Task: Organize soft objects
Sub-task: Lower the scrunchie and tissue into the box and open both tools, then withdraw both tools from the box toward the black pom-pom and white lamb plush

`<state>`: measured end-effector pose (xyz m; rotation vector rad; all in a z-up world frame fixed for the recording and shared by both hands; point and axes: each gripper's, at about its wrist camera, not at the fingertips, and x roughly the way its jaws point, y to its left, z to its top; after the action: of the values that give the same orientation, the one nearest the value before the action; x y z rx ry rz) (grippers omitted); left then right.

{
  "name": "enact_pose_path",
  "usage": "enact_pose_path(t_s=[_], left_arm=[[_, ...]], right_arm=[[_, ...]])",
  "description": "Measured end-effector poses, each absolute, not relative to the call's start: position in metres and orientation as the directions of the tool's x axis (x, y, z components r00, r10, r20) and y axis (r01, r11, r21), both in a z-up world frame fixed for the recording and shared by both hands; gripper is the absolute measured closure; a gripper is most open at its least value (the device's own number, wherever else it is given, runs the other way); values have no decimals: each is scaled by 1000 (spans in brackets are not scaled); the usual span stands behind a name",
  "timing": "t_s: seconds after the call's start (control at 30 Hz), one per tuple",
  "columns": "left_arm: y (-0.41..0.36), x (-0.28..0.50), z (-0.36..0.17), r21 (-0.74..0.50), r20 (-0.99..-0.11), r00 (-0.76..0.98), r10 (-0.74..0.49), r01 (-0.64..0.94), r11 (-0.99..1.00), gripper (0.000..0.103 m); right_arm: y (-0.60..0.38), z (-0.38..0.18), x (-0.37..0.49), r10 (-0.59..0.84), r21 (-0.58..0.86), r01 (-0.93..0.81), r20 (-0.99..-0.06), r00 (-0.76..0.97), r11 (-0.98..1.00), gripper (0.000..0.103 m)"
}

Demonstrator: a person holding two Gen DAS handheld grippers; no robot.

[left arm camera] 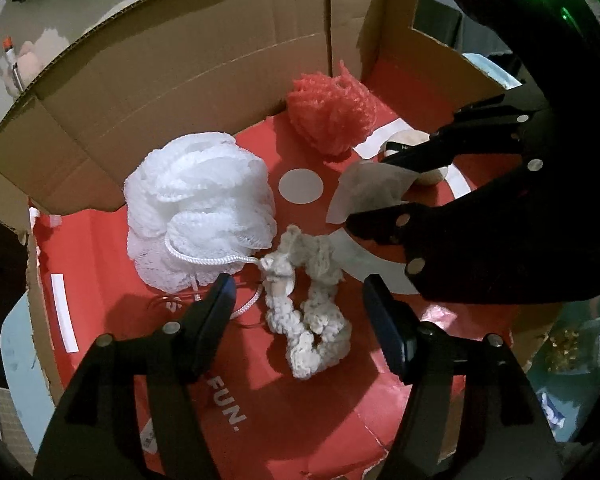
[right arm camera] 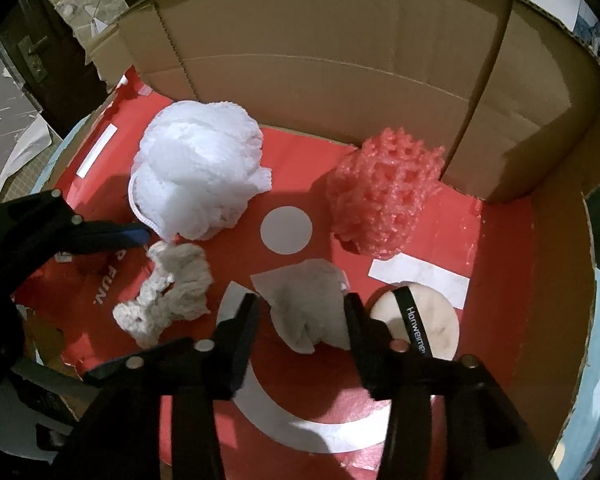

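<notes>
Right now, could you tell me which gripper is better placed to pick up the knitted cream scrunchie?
Left. The left gripper hangs open right over the cream scrunchie, while the right gripper straddles the grey cloth further over.

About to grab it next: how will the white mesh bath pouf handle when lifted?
The white pouf looks airy, so probably light and squashy. Its cord lies loose toward the knitted scrunchie and may drag or snag it. Unlikely to roll.

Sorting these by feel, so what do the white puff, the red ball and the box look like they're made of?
White puff: gathered nylon-like mesh, slightly shiny, with a cord loop.
Red ball: probably foam netting, open lattice holes.
Box: matte brown corrugated cardboard, fluted edge showing.
</notes>
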<state>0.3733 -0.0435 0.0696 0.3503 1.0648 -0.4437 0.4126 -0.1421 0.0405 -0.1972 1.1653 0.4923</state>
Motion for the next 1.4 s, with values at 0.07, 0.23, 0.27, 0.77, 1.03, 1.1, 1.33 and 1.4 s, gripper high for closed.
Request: enact_pose_path(t_s=[0.07, 0.23, 0.27, 0.77, 1.03, 1.1, 1.33, 1.4], left_arm=[[-45, 372, 72, 64, -892, 415, -179, 507, 859, 38], [-46, 367, 76, 75, -889, 427, -168, 498, 864, 38], [-46, 364, 78, 78, -886, 432, -168, 496, 865, 38], [-22, 291, 140, 31, -776, 582, -242, 419, 907, 27], [-14, 223, 181, 25, -655, 703, -277, 387, 922, 16], [-12, 204, 190, 20, -622, 729, -286, 380, 925, 16], [-7, 139, 206, 41, -489, 828, -275, 337, 941, 9], [-5, 122, 207, 23, -460, 842, -283, 330, 944, 7]], right_arm=[[-141, 43, 411, 263, 93, -468, -913, 313, 879, 47], [-143, 49, 406, 258, 83, -460, -907, 333, 884, 39], [-144, 51, 405, 258, 83, -457, -906, 336, 886, 38], [-180, 130, 329, 303, 85, -411, -811, 501, 908, 8], [-201, 181, 251, 328, 72, -395, -700, 634, 916, 1], [-206, 192, 227, 328, 58, -392, -667, 669, 918, 0], [-214, 210, 146, 342, 24, -394, -546, 764, 919, 0], [-218, 210, 126, 346, 27, -390, -520, 781, 921, 0]])
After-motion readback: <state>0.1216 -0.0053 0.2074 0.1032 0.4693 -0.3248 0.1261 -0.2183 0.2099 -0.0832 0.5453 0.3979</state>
